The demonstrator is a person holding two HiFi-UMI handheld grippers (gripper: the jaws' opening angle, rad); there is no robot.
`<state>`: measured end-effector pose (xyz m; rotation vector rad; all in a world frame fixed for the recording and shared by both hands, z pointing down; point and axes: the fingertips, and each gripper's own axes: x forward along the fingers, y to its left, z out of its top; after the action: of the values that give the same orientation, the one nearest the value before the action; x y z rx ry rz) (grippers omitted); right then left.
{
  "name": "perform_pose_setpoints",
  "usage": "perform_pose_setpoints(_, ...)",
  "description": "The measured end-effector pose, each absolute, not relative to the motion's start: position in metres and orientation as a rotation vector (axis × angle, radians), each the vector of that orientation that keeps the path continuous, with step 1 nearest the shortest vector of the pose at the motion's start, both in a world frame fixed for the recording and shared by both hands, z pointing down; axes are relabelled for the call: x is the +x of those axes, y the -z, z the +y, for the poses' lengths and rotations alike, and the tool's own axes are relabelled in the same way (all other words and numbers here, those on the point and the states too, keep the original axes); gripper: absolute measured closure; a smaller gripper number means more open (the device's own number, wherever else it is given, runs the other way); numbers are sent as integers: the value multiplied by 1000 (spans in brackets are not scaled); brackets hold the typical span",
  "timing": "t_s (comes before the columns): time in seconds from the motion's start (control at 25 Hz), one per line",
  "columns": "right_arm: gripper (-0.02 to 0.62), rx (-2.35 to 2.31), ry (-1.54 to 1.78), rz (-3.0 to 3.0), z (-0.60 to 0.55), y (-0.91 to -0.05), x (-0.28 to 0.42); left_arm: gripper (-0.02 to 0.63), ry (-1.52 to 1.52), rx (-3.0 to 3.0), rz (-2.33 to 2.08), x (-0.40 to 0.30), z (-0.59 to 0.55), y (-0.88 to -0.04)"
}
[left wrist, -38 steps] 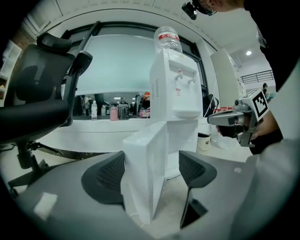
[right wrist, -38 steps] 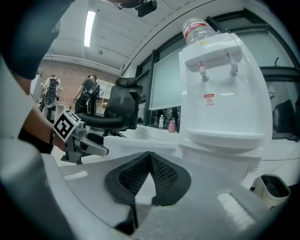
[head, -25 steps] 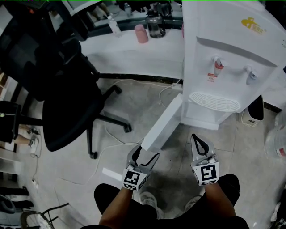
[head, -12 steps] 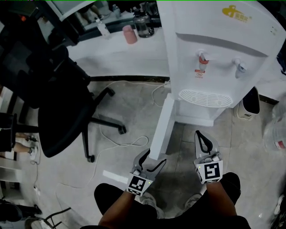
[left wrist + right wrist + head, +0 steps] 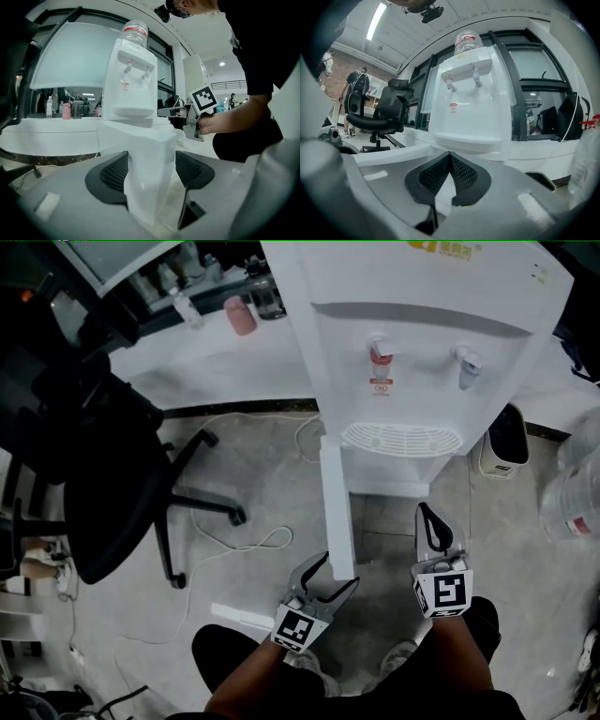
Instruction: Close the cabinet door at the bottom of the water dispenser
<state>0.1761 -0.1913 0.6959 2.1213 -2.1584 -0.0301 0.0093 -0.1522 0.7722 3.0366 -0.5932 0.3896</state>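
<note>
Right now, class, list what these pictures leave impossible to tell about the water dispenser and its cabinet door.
- The cabinet interior: in the head view the water dispenser overhangs it; in the left gripper view the cabinet door blocks the line of sight.
- Print on the label under the red tap: head view, too small.
- The yellow logo: head view, cut off by the top edge.

I'm in an office: black swivel chair (image 5: pixel 103 493), long white tabletop (image 5: pixel 216 362) carrying bottles (image 5: pixel 181 306) and a monitor (image 5: pixel 122 259), water dispenser (image 5: pixel 422 352), cables (image 5: pixel 253 540) across the floor (image 5: pixel 272 474), big windows (image 5: pixel 534 70).
</note>
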Motion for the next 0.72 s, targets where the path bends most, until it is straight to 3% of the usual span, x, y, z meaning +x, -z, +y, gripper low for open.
perform_pose_setpoints(0.72,594,2295,-11,-2023,-152,-697,242,284,-344,3110,-297,115,-135,-768)
